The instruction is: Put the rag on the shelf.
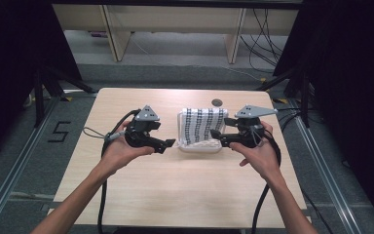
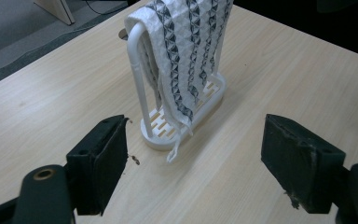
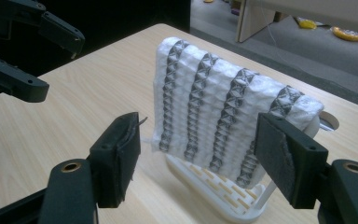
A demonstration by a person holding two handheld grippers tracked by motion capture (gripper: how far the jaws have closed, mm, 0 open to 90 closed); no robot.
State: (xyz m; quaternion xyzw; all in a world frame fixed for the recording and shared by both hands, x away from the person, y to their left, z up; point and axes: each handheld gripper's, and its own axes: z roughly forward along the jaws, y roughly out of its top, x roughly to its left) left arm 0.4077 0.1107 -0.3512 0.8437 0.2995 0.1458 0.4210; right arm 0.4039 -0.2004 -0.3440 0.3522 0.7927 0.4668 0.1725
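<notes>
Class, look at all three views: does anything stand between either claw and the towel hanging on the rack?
Nothing visible does. The left claw and right claw flank the towel on its white rack, jaws open, with bare tabletop between.

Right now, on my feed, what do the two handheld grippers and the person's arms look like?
Both are black two-jaw tools. The left gripper and right gripper each carry a grey three-cornered plate on top and trail a black cable off the near edge of the light wooden table. The jaw pads are flat, dark and worn at the edges, with brass-coloured rivets behind. The forearms are bare, with no sleeves in sight.
</notes>
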